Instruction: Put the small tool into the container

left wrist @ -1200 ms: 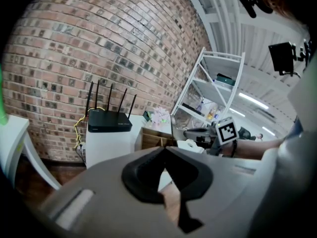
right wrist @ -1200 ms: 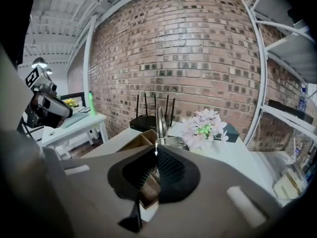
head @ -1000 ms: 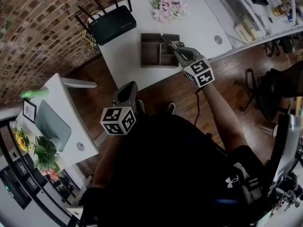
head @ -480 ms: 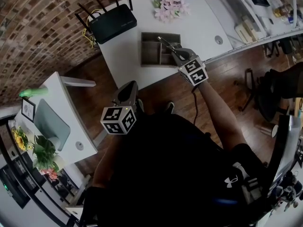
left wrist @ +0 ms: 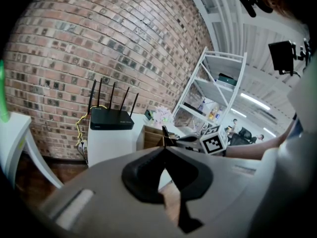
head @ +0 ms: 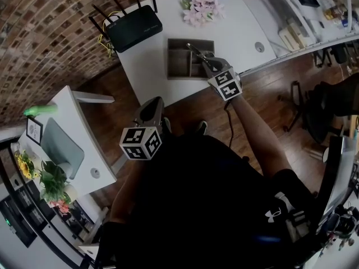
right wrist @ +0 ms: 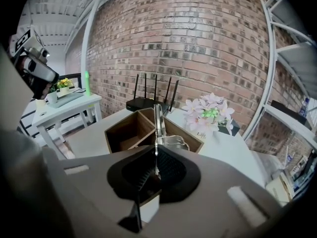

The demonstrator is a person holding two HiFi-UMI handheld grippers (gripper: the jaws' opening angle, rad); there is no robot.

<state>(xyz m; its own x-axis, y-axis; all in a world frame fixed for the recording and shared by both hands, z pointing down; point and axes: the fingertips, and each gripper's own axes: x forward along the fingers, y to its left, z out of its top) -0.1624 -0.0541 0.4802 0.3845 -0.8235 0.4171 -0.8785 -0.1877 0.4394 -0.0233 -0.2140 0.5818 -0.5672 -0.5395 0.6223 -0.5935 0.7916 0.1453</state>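
Observation:
A wooden container (head: 180, 64) with several compartments sits on the white table (head: 241, 29). My right gripper (head: 206, 59) hangs over the container's near right part, shut on a small thin metal tool (head: 196, 50). The tool sticks out forward above the compartments. In the right gripper view the tool (right wrist: 158, 122) rises straight from the closed jaws (right wrist: 156, 157), with the container (right wrist: 128, 132) just beyond. My left gripper (head: 150, 109) is low beside the person's lap, off the table, shut and empty. Its closed jaws (left wrist: 164, 149) point toward the container (left wrist: 151, 136).
A black router (head: 133, 26) stands at the table's far left and a bunch of pink flowers (head: 200, 5) at the back. A smaller white side table (head: 63, 144) with plants is at the left. Metal shelving (head: 314, 10) and a chair stand to the right.
My right gripper has shifted a little left and toward the container with the tool in it. The left gripper has stayed in place.

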